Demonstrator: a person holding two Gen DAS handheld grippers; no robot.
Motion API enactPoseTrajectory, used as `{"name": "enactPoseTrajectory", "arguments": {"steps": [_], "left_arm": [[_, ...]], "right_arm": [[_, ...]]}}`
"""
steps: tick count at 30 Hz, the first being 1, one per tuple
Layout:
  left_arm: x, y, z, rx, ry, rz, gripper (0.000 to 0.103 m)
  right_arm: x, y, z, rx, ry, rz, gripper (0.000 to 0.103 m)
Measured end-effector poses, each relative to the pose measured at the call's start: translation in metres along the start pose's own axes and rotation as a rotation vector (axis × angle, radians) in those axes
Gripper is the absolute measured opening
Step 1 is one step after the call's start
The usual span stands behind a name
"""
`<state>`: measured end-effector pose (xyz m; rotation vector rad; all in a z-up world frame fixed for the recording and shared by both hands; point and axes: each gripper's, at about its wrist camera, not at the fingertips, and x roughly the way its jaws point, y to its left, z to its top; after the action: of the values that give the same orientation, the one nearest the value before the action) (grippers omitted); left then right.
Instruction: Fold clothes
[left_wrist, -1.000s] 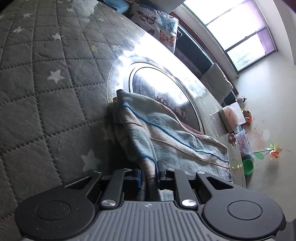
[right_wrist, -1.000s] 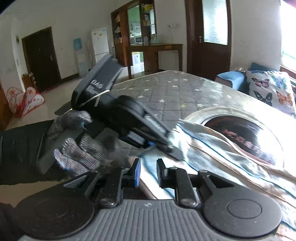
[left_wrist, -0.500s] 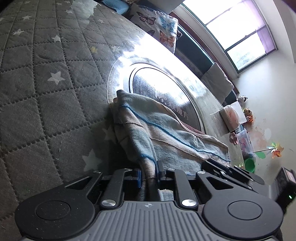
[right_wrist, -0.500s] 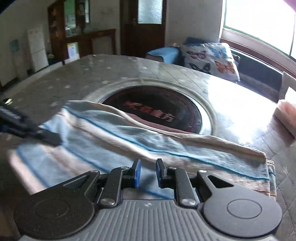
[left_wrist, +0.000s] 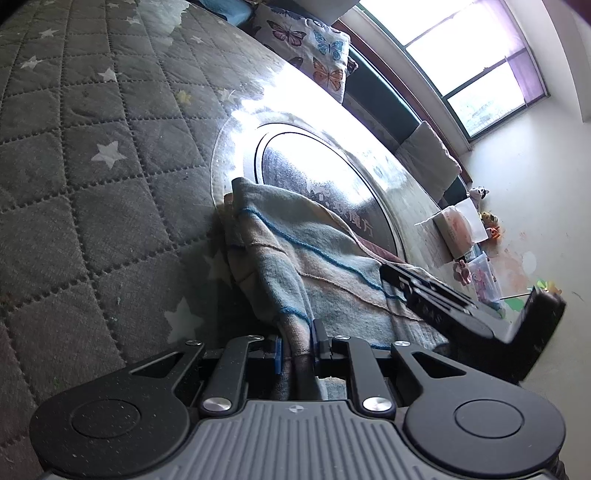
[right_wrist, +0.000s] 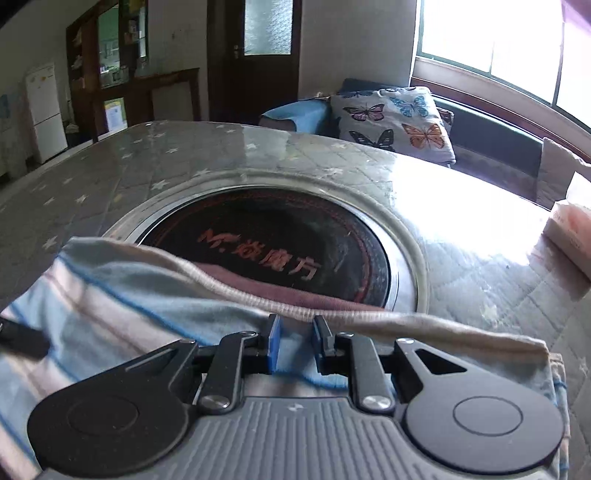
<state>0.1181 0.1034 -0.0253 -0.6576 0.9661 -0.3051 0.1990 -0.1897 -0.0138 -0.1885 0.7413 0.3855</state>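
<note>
A striped cloth (left_wrist: 325, 266) in pale blue and peach lies folded on the quilted table cover, partly over a round dark plate (right_wrist: 280, 236). My left gripper (left_wrist: 297, 332) is shut on a bunched edge of the cloth at its near end. My right gripper (right_wrist: 295, 325) is low over the cloth (right_wrist: 147, 302), its tips at the cream hem. Its fingers stand a little apart with flat cloth showing between them. In the left wrist view the right gripper (left_wrist: 397, 280) reaches in from the right onto the cloth.
The grey star-quilted cover (left_wrist: 92, 184) spreads to the left. A butterfly cushion (right_wrist: 395, 122) and a bench sit under the window. A tissue box (left_wrist: 458, 229) and small toys stand at the table's far right end.
My right gripper has swung away from the gloved hand and the left gripper, moving across the cloth to its far hem. The left gripper has kept its hold and place.
</note>
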Motion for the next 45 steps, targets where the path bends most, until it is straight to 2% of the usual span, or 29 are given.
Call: {"name": "enactPoseTrajectory", "arguments": {"steps": [5,7,15,20,25,32,39,42,45], "left_arm": [[0.0,0.0,-0.001,-0.004,0.0,0.001,0.016],[-0.001,-0.001,-0.001,-0.004,0.0,0.006,0.016],[-0.009,-0.008,0.0,-0.002,-0.028,0.012,0.016],[-0.018,-0.016,0.001,-0.007,-0.053,0.016,0.013],[-0.024,-0.03,0.003,-0.004,-0.074,0.009,0.01],[-0.027,-0.07,0.008,0.009,-0.093,-0.016,0.009],[-0.01,-0.132,0.014,0.058,-0.09,-0.037,0.009],[0.004,-0.161,0.015,0.084,-0.076,-0.044,0.009],[0.018,-0.19,0.016,0.111,-0.061,-0.051,0.009]], "right_arm": [[0.008,0.0,0.008,0.011,-0.009,-0.016,0.02],[0.004,-0.001,0.008,0.002,-0.001,-0.011,0.03],[-0.033,0.006,-0.018,-0.091,0.038,-0.029,0.048],[-0.057,0.018,-0.039,-0.122,0.014,-0.054,0.05],[-0.076,0.023,-0.058,-0.095,0.014,-0.06,0.053],[-0.108,0.025,-0.085,-0.101,0.028,-0.008,0.053],[-0.14,0.017,-0.106,-0.134,0.024,0.056,0.058],[-0.154,0.002,-0.109,-0.085,-0.004,0.052,0.058],[-0.168,-0.024,-0.112,-0.023,-0.047,0.009,0.06]]}}
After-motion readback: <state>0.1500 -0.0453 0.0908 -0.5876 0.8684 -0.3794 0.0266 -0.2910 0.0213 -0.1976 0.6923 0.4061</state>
